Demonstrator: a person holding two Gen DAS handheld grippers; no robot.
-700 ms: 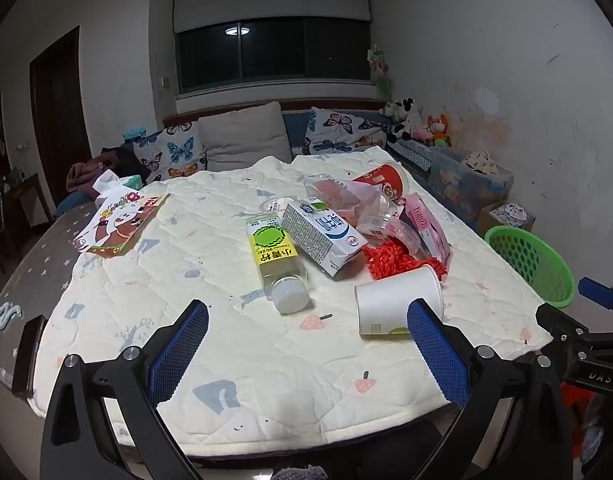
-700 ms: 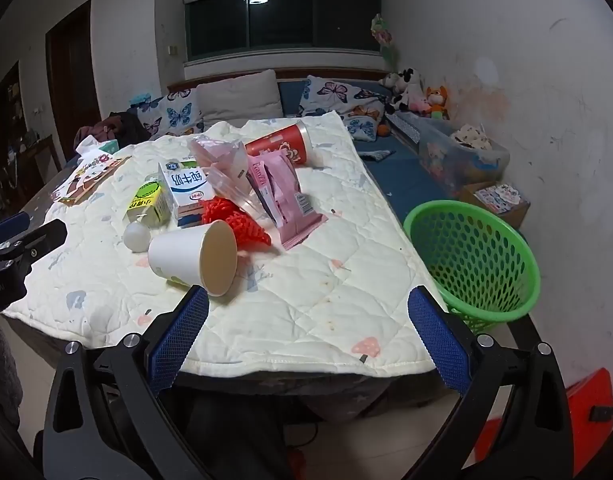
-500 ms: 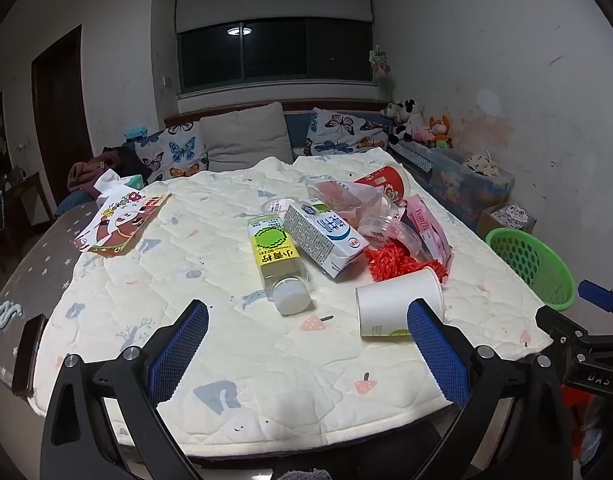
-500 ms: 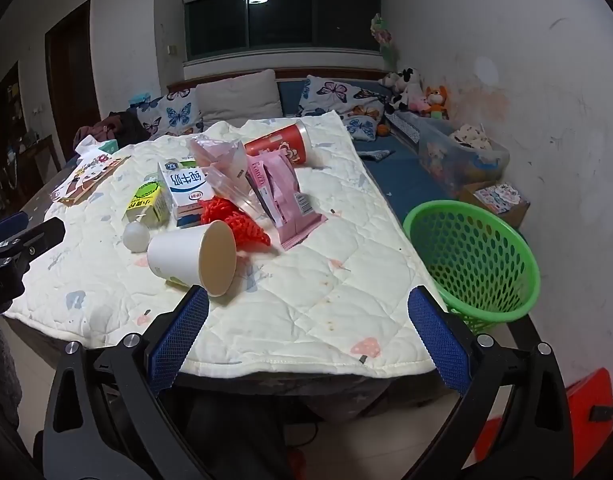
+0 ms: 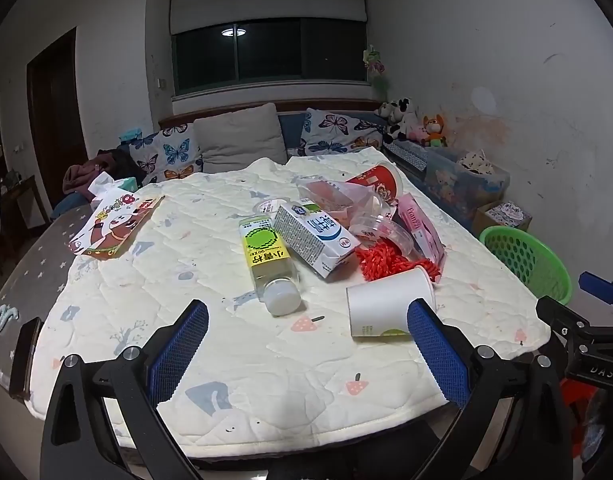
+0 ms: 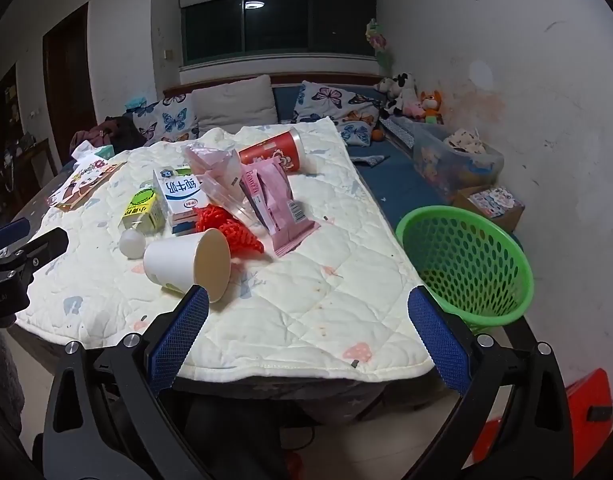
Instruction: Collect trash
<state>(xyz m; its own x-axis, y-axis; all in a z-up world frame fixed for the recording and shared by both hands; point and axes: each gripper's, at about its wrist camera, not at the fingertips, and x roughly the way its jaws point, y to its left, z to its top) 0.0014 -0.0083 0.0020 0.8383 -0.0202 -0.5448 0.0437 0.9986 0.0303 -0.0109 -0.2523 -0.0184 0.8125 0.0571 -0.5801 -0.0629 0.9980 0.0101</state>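
On the quilted table cover (image 5: pixel 210 248) in front of you, the tipped white paper cup (image 5: pixel 386 304) lies nearest, with the clear plastic bottle with a yellow label (image 5: pixel 268 260) to its left. The white milk carton (image 5: pixel 314 236) lies just right of the bottle, touching the red mesh netting (image 5: pixel 380 260) behind the cup. The pink packet (image 6: pixel 272 196) lies right of the netting; the red cylindrical tub (image 6: pixel 274 154) lies behind it. The green perforated plastic basket (image 6: pixel 466 264) stands beyond the table's right edge.
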